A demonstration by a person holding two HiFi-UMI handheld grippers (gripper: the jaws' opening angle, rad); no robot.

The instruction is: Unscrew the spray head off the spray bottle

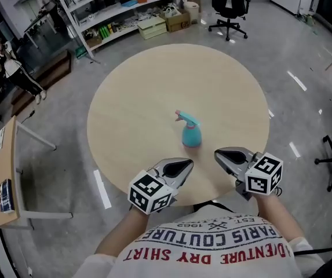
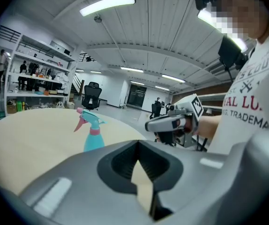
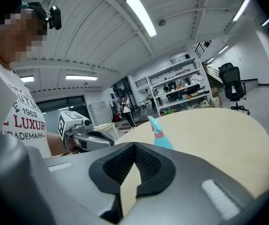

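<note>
The spray bottle (image 1: 191, 134) stands upright on the round table (image 1: 137, 80), a little to the person's side of the middle. It has a teal body and a pink collar, and its spray head (image 1: 184, 119) is on, nozzle aimed toward the upper left of the head view. Nothing touches it. The left gripper (image 1: 186, 165) and the right gripper (image 1: 219, 154) hover at the table's near edge, short of the bottle, tips angled in toward it. Each has its jaws pressed fully together with nothing between them. I judge this to be the approach, with unscrewing not yet begun, since no grip exists. The next move, as I read it, calls for both pairs of jaws to open. Then 1 gripper would clamp the teal body to steady it while the other takes the collar or head and twists. The rounded body looks liable to slip or tip in a loose hold. Only the head view gives the layout: the bottle and 2 grippers, with shelving (image 1: 125, 7) and an office chair (image 1: 229, 4) beyond. The left gripper view adds the bottle side-on, its pink trigger hanging under the nozzle, and the right gripper in profile. The right gripper view shows the bottle's base hidden behind its own jaws, and the left gripper at the left.
</note>
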